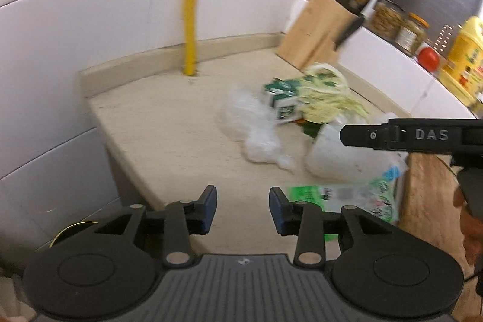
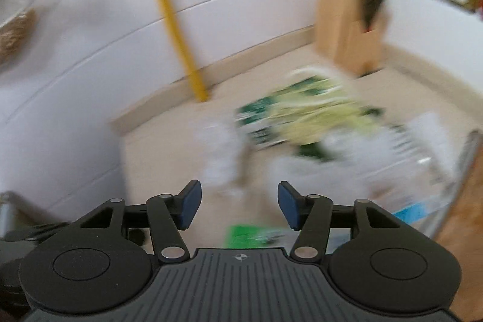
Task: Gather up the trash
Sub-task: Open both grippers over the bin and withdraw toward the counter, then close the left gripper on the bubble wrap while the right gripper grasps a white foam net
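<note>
Both grippers hang empty over a counter [image 1: 157, 122], left gripper [image 1: 243, 208] narrowly parted, right gripper [image 2: 240, 205] wider. The trash [image 1: 302, 116] lies heaped far right. Seemingly between pickups; next, one must reach and close on a piece.

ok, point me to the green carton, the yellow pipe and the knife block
green carton [image 1: 282, 100], left wrist view, printed side face
yellow pipe [image 1: 193, 5], left wrist view, mid-length of the shaft
knife block [image 1: 320, 29], left wrist view, wooden front face
</note>
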The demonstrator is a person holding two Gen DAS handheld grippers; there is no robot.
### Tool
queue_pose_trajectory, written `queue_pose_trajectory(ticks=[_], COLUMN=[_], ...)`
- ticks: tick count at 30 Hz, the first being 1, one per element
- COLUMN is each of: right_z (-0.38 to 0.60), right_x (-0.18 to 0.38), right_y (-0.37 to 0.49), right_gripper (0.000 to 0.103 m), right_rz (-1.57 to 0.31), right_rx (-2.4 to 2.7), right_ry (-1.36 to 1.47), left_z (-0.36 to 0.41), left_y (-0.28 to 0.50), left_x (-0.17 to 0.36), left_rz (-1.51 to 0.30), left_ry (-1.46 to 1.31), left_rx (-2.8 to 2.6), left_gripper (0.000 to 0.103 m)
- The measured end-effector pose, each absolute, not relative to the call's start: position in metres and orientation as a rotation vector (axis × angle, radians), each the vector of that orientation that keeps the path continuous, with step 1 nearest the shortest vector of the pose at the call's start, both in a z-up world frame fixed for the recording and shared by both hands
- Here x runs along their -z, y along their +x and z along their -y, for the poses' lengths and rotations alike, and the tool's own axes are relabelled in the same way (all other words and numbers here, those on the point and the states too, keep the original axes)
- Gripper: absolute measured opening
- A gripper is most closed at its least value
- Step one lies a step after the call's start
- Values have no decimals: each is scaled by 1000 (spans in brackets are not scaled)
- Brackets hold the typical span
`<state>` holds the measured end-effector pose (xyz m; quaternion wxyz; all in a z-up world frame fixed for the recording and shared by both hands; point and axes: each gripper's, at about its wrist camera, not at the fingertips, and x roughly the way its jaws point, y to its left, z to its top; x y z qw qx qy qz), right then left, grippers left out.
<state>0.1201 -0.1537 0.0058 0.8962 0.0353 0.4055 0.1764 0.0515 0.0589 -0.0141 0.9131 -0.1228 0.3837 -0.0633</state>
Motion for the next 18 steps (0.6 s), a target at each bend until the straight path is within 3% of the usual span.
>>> queue_pose_trajectory(ticks=[4,12,15,17,18], right_z=[170,165,161,162,163], right_x=[7,39,41,44,46], right_y=[130,146,144,147,149], right_gripper=[74,73,56,29,25], right_rz=[-824,-868,-881,-908,-922], right_rx=[-318,-354,-366,-368,-370], right_ry=[15,-51,-90,-99,-91], left_z=[-47,-45,-45,-44,-43], left_y=[55,74,88,99,104], left_x=[17,19,20,22,23], left_rz=[-797,-797,-793,-792,-794], left_ry=[-241,-235,-253,-257,-256], left_rx=[144,116,108,107,107], left_gripper=[36,38,42,42,42])
